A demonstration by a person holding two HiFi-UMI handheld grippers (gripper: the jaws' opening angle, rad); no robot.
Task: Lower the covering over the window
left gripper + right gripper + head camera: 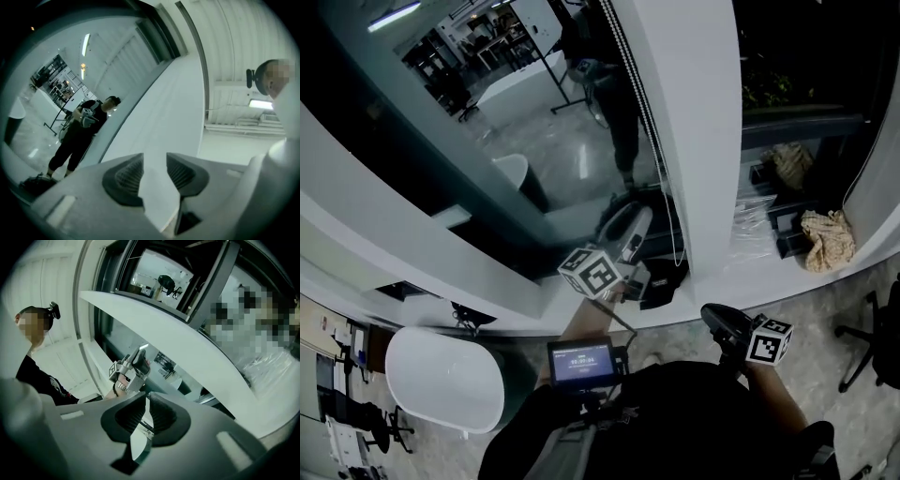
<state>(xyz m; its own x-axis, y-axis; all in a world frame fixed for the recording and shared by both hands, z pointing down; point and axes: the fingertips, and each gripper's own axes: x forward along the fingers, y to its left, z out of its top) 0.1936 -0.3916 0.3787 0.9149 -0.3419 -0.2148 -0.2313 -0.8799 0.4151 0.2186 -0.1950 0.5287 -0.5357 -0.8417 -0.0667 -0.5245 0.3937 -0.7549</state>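
Facing the dark window [534,122], I saw the room and my own figure mirrored in its glass. Right of the glass ran the white pillar [698,141], and along the bottom the pale sill [741,258]. I could not make out the covering itself in any view; only its bead chain [639,103] showed, hanging down the pillar's left edge with its loop ending near the sill.

My left gripper [154,164] was raised close in front of the pillar, its jaws well apart with nothing between them. My right gripper [146,404] was held lower and to the right, its jaws a narrow slit apart, also empty. A crumpled cloth [827,239] lay on the sill further right.
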